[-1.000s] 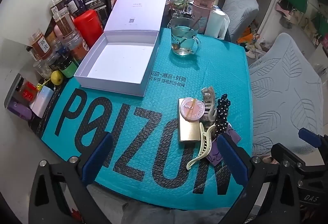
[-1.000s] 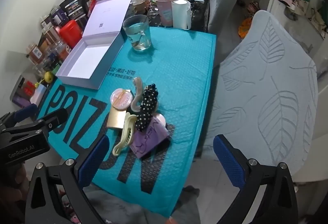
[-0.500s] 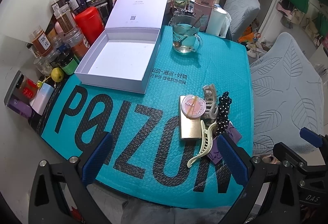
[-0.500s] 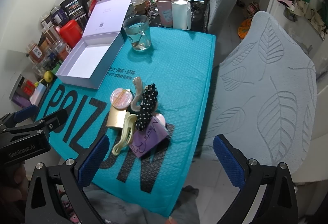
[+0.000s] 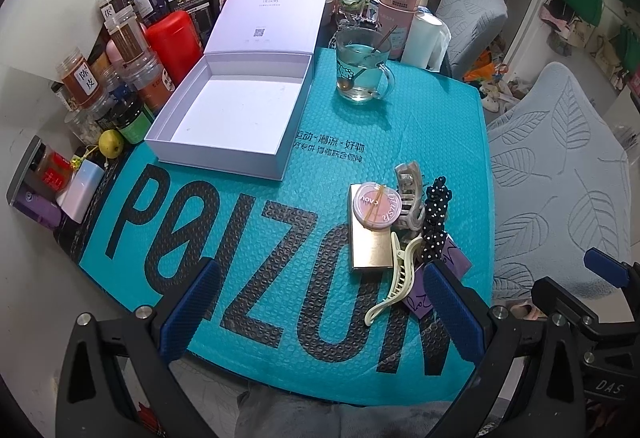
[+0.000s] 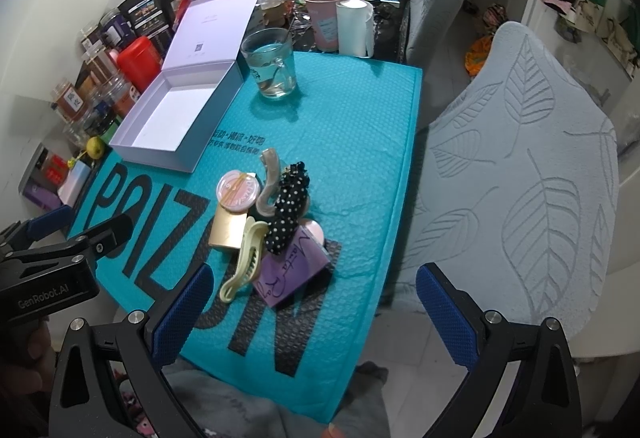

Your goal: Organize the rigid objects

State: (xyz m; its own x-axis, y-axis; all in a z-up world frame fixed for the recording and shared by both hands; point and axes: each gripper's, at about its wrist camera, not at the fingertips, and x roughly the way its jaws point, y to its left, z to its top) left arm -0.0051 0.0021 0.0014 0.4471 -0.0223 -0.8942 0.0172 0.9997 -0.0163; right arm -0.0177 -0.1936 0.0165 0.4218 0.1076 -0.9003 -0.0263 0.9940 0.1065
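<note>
Left wrist view: box empty on the tabletop, hair clips, compact and gold case piled apart, both tongs released; nothing sorted yet.

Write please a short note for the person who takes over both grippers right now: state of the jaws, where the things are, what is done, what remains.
Left gripper: jaws open, empty, above the near edge of the teal mat.
Right gripper: jaws open, empty, just near of the pile.
Pile on the mat: cream hair claw, gold case, pink compact, dotted scrunchie, purple card, all touching.
White box: open, holds nothing.
Done: nothing visible. Left: probably move every piece into the box.
</note>
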